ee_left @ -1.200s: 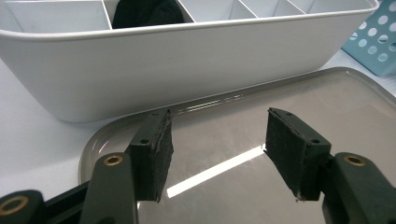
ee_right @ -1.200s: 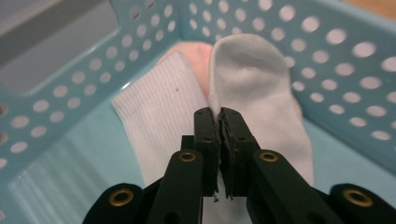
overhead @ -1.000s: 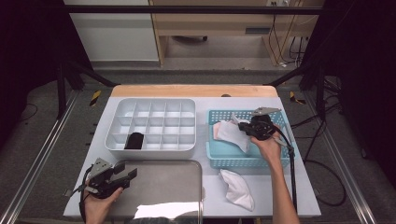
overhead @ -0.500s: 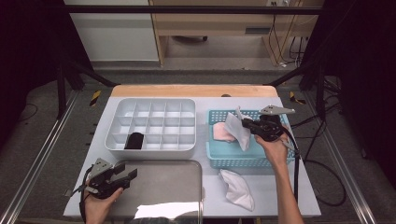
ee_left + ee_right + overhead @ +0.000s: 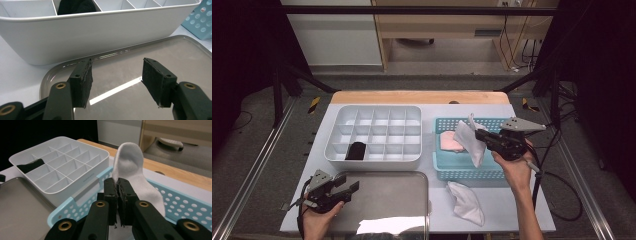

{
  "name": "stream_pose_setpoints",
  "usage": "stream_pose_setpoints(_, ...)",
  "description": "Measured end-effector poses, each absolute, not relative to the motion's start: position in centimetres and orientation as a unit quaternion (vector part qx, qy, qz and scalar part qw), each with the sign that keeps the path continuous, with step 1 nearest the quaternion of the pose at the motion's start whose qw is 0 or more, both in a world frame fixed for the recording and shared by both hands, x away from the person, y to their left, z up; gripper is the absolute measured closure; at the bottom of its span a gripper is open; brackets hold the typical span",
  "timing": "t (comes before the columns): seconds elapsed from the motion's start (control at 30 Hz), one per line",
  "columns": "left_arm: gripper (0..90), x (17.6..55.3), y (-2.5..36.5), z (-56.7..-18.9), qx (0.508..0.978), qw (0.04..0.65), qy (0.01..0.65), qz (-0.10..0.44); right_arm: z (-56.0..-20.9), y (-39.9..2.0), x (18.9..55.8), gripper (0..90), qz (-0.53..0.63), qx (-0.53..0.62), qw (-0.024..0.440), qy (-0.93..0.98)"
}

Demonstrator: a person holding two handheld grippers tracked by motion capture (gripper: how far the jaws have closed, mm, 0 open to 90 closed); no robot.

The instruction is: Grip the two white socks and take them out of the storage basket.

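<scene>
Clamped on a white sock (image 5: 472, 142), the right gripper (image 5: 482, 136) holds it hanging above the blue basket (image 5: 462, 172) at the right, seemingly for sorting into the divided white organizer (image 5: 372, 159), while the left gripper (image 5: 348, 188) waits, jaws apart and empty, over the near metal tray (image 5: 387, 200).

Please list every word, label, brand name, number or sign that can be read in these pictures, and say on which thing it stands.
No text can be read.
Small embossed mark on the side wall of the white divided box, right gripper view: too small and faint to read.
Blue basket, metal tray, white socks: no text.
</scene>
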State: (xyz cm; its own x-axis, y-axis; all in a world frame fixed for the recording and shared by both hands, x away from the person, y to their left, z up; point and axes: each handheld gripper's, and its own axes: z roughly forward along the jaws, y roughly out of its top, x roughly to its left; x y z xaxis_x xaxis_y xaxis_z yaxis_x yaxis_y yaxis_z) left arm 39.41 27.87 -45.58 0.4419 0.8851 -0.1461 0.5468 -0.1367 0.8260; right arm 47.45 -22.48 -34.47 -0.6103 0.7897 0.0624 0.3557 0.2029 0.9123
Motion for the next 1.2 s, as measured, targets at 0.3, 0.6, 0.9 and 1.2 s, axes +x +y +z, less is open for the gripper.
stream_pose_setpoints(0.3, 40.1, 39.3, 27.8, -45.4, 0.729, 0.438, 0.489, 0.193, -33.2, -21.5, 44.0, 86.3, 0.515, 0.354, 0.216, 0.75)
stream_pose_setpoints(0.6, 40.2, 39.2, 27.7, -45.4, 0.729, 0.439, 0.488, 0.192, -34.2, -21.7, 40.7, 86.2, 0.527, 0.344, 0.2, 0.751)
stream_pose_setpoints(0.9, 40.3, 39.2, 27.7, -45.3, 0.728, 0.441, 0.488, 0.194, -35.8, -22.3, 37.9, 86.2, 0.524, 0.348, 0.19, 0.754)
stream_pose_setpoints(1.2, 40.3, 39.0, 27.7, -44.9, 0.725, 0.446, 0.487, 0.197, -37.4, -23.5, 35.9, 86.1, 0.511, 0.371, 0.19, 0.752)
